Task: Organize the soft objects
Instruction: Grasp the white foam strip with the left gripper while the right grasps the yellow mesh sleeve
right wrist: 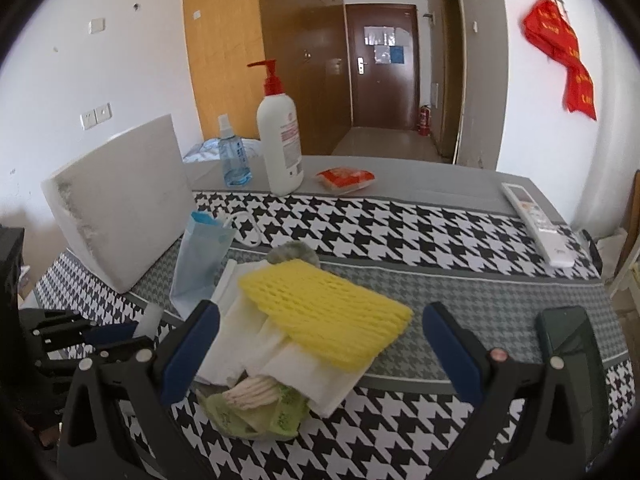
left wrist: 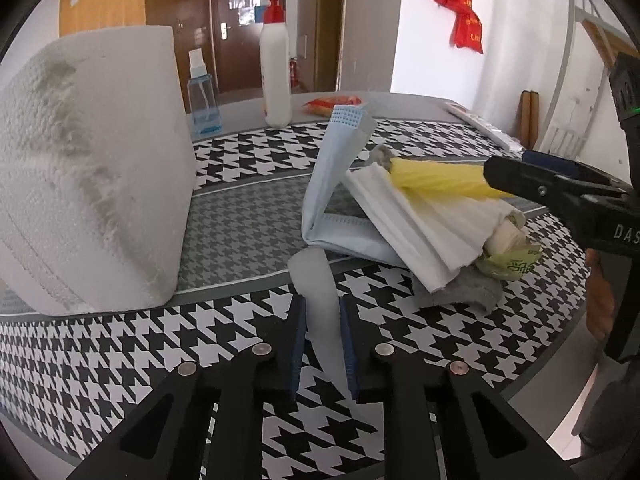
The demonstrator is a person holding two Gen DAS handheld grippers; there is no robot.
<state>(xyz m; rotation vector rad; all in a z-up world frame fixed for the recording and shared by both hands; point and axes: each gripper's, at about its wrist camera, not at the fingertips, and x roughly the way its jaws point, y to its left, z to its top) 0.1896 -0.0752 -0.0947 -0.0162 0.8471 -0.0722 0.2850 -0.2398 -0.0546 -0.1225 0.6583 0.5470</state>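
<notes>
The left claw (left wrist: 322, 344) pinches a white foam strip (left wrist: 320, 300); the right claw (right wrist: 320, 344) (jaws wide, holding nothing) straddles the yellow foam net (right wrist: 324, 320) atop the pile.

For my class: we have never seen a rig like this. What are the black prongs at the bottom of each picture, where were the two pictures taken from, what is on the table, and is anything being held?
No robot here: a person holds tongs in each hand, with a camera on each looking along its fingers. The left-hand view shows the left tongs closed on a white foam strip. The right-hand view shows the right tongs open around a pile: a yellow foam net on white folded cloths, a green packet beneath, a blue face mask beside it. On the houndstooth tablecloth also stand a white foam block, a pump bottle and a spray bottle.
</notes>
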